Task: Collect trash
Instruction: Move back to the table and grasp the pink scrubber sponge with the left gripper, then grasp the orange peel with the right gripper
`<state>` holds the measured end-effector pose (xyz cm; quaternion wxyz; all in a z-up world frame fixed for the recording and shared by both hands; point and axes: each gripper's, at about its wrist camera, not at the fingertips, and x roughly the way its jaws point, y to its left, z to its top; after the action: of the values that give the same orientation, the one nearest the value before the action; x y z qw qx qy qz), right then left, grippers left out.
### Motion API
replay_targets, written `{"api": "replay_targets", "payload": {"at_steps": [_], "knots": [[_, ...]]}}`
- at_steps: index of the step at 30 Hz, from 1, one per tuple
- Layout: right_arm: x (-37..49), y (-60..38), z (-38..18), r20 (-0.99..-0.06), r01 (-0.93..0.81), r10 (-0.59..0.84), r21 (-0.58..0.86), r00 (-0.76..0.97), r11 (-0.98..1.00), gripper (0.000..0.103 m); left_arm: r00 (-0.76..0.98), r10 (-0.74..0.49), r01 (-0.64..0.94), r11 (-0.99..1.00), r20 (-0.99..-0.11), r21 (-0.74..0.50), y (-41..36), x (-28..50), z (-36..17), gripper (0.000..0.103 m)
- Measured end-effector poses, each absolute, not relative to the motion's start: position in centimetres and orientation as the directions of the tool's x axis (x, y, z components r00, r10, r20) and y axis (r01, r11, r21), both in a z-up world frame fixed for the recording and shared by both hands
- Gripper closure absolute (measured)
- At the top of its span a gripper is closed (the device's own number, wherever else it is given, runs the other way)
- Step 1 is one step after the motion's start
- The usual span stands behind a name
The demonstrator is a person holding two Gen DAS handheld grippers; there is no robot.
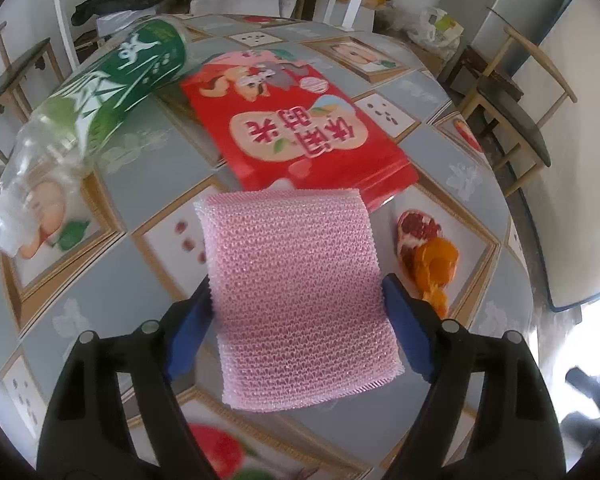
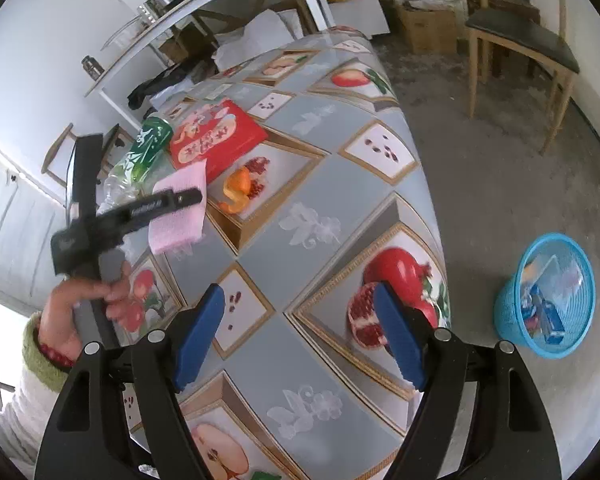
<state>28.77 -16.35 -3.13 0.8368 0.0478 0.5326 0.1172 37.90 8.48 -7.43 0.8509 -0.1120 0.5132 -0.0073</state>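
Observation:
A pink mesh sponge (image 1: 300, 292) sits between the blue pads of my left gripper (image 1: 296, 284), which touch both its side edges over the table. Beyond it lie a red snack bag (image 1: 292, 120), a clear plastic bottle with a green label (image 1: 112, 80) on its side, and orange peel (image 1: 432, 268). In the right wrist view the left gripper (image 2: 180, 200) reaches across the sponge (image 2: 176, 224), held by a hand (image 2: 80, 304). My right gripper (image 2: 300, 290) hangs open and empty over the table's near part, well short of the peel (image 2: 236, 196).
The table (image 2: 340, 184) wears a fruit-patterned cloth; its edge drops off to the right. A blue mesh basket (image 2: 508, 304) with some wrappers in it stands on the floor beside the table. A wooden chair (image 2: 520, 40) and boxes stand further back.

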Motion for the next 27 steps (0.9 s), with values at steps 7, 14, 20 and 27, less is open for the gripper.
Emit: {"api": "replay_targets", "payload": {"at_steps": [7, 14, 20, 27], "knots": [[32.6, -11.8, -4.4, -0.890, -0.272, 0.236, 0.134, 0.389, 0.953, 0.028, 0.474, -0.126, -0.115, 0.972, -0.872, -0.203, 10.5, 32.4, -7.4, 0.025], [36.3, -5.9, -7.7, -0.894, -0.418, 0.164, -0.028, 0.417, 0.908, 0.029, 0.485, -0.132, -0.137, 0.965, -0.865, -0.224, 11.7, 26.5, -7.4, 0.025], [38.8, -4.8, -9.6, -0.903, -0.391, 0.121, -0.055, 0.412, 0.919, 0.049, 0.492, -0.138, -0.123, 0.967, -0.860, -0.225, 11.5, 24.5, -7.4, 0.025], [39.3, -4.1, -10.5, -0.900, -0.382, 0.100, -0.077, 0.424, 0.921, 0.065, 0.499, -0.142, -0.119, 0.966, -0.855, -0.230, 11.4, 24.0, -7.5, 0.025]]}}
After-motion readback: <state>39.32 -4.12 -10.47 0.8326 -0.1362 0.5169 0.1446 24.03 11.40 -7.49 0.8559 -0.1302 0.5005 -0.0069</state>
